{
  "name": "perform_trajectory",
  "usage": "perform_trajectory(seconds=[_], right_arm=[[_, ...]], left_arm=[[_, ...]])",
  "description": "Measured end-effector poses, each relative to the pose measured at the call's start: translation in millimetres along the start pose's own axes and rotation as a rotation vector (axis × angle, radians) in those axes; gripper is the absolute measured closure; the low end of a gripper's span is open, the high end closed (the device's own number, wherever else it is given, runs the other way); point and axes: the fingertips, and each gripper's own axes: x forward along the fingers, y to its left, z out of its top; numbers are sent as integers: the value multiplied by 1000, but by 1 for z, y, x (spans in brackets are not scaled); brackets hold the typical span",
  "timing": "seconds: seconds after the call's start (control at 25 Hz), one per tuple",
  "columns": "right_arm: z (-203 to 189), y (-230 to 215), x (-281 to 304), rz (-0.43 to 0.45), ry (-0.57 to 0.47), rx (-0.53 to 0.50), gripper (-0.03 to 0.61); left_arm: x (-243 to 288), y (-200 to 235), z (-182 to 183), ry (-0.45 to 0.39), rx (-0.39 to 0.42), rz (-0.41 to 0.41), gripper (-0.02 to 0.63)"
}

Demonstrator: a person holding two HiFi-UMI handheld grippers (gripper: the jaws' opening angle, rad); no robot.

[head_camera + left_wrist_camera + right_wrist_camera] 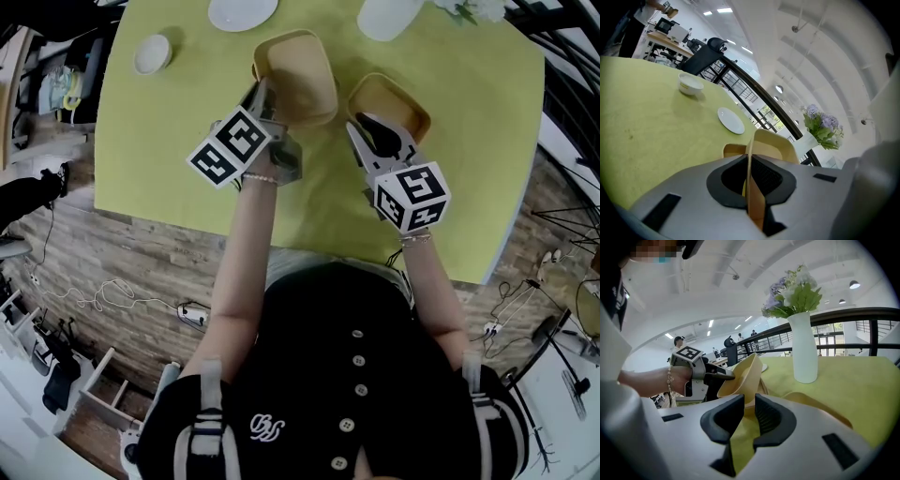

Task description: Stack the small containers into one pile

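The left tongs (260, 97) are clenched on the near wall of one tan container (302, 75), which is held tilted above the green tabletop (159, 141). The right tongs (373, 133) are seen slightly parted at the near rim of a second tan container (405, 105). It is set on the tabletop just beside the first, and nothing is pinched.

a large open lab-like hall: white vaulted ceiling (825, 56) with strip lights (724, 9), black railing (862, 314), equipment desks (663, 40), cables (75, 295) trailing over wooden floor (141, 253).
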Motion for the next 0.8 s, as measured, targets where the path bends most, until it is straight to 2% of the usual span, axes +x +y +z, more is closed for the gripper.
perform_trajectory(seconds=[0.16,0.4,0.52,0.8], right_arm=[[-3,1,1,-1,10,4,514],[-7,2,2,2,28,-2,514],[-9,0,1,-2,35,-1,515],[-11,-2,0,-3,45,-2,515]], left_arm=[[1,7,5,-49,-70,38,595],[3,14,-4,-53,-149,102,594],[1,18,-8,-58,-168,136,588],[-1,17,-16,-62,-198,156,568]])
